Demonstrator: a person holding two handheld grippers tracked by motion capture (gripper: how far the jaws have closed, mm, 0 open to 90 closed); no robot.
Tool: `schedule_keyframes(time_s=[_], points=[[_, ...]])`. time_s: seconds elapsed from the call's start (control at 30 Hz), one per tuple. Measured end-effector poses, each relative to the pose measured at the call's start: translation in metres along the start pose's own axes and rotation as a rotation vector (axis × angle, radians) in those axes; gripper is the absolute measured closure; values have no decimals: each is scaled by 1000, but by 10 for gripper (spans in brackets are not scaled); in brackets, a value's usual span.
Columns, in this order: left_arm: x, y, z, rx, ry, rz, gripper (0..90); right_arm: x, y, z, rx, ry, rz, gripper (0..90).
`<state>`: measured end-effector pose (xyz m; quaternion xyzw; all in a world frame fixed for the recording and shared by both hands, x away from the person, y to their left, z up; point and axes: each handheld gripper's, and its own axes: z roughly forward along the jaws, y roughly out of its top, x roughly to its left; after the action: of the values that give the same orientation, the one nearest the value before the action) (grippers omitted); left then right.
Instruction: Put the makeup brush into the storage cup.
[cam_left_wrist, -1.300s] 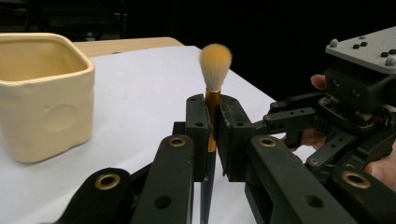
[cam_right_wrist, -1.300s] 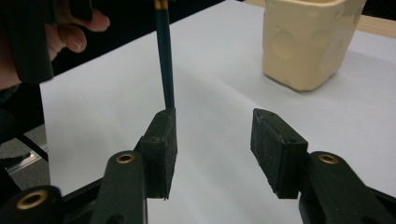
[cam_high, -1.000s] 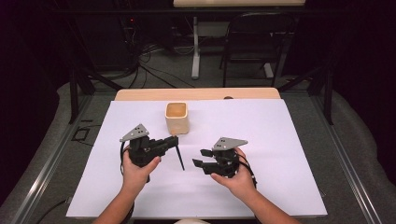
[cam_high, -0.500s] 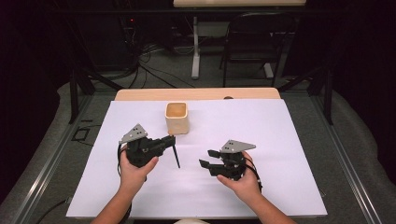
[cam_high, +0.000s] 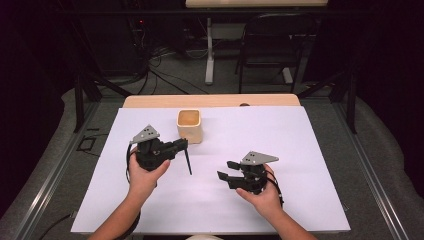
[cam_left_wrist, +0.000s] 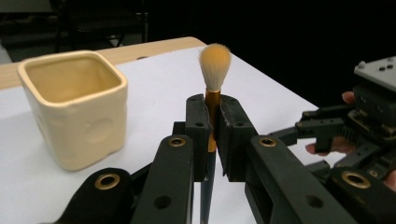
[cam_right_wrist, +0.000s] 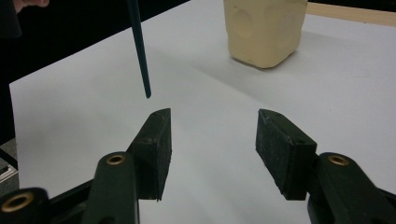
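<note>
we have the brush (cam_left_wrist: 212, 100) pinched in our left gripper (cam_high: 179, 146), the jaws pressed on its gold ferrule, bristles up and the dark handle hanging down toward the white sheet (cam_high: 310, 150) without touching it, as far as we can tell. it sits just near and a little left of the cup (cam_high: 190, 126), which stands upright and empty toward the far middle of the sheet. our right gripper (cam_high: 227, 170) rests low to the right, well apart from the brush; its jaws have just been opening and stand spread with nothing between them, pointing toward the handle tip. we judge the pickup done and the brush now wholly in the left gripper. what looks left is the placing: carrying the brush over the cup, lowering it in, and letting go. nothing is in the cup yet.
</note>
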<state>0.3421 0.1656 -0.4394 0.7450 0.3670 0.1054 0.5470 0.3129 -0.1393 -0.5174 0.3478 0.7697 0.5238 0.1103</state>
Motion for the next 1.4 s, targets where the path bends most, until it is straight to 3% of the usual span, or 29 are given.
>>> schedule_keyframes(time_s=[0.13,0.33,0.37,0.43,0.5,0.73,0.77,0.8,1.03,1.4], points=[[1,10,-1,4,11,4,834,-1,-2,1,18,-2,-6,430],[1,10,-1,4,11,4,833,-1,-3,1,16,-2,-11,422],[-2,26,4,12,44,12,833,-1,-3,1,16,-2,-11,422],[-5,32,4,10,52,18,834,-2,-6,1,5,17,-8,406],[-7,36,4,8,55,23,834,-2,-6,-2,-2,29,13,400],[-8,38,3,8,60,28,834,-2,-5,-4,-5,37,13,398],[-14,50,2,2,83,30,834,-2,-5,-4,-5,37,13,398],[-14,50,2,2,83,30,834,-2,-5,-4,-5,37,13,398],[-23,68,1,-16,101,52,834,-9,-8,-7,-26,-1,13,390],[-21,84,8,-16,115,61,833,-10,-8,-8,-24,-6,22,389]])
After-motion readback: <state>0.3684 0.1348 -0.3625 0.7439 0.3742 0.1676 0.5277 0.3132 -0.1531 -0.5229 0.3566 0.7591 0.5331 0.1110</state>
